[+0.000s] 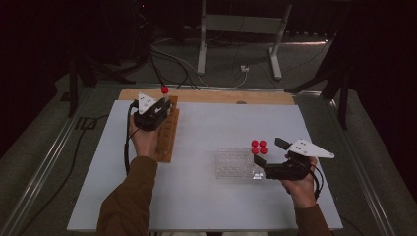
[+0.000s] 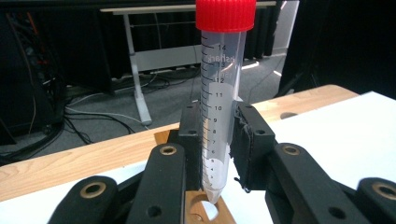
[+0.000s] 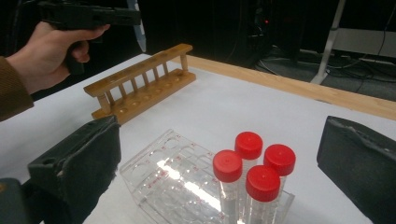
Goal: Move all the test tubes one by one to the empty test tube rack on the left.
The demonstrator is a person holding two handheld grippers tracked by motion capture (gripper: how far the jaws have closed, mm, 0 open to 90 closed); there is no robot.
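Note:
My left gripper (image 1: 163, 104) is shut on a clear graduated tube with a red cap (image 1: 164, 90), held upright over the far end of the wooden rack (image 1: 167, 135). In the left gripper view the pads (image 2: 250, 140) press the tube (image 2: 219, 93) on both sides. Its pointed tip hangs just above a hole in the wooden rack (image 2: 205, 207). My right gripper (image 1: 270, 152) stands open beside the clear plastic rack (image 1: 236, 164), which holds several red-capped tubes (image 1: 259, 146) at its far right corner. Those tubes (image 3: 254, 168) stand between the open pads (image 3: 79, 158).
The white table top (image 1: 206, 201) has a wooden strip (image 1: 211, 96) along its far edge. A desk frame (image 1: 236, 29) and loose cables (image 1: 167, 54) lie on the floor beyond. The wooden rack (image 3: 140, 84) lies left of the clear rack (image 3: 173, 182).

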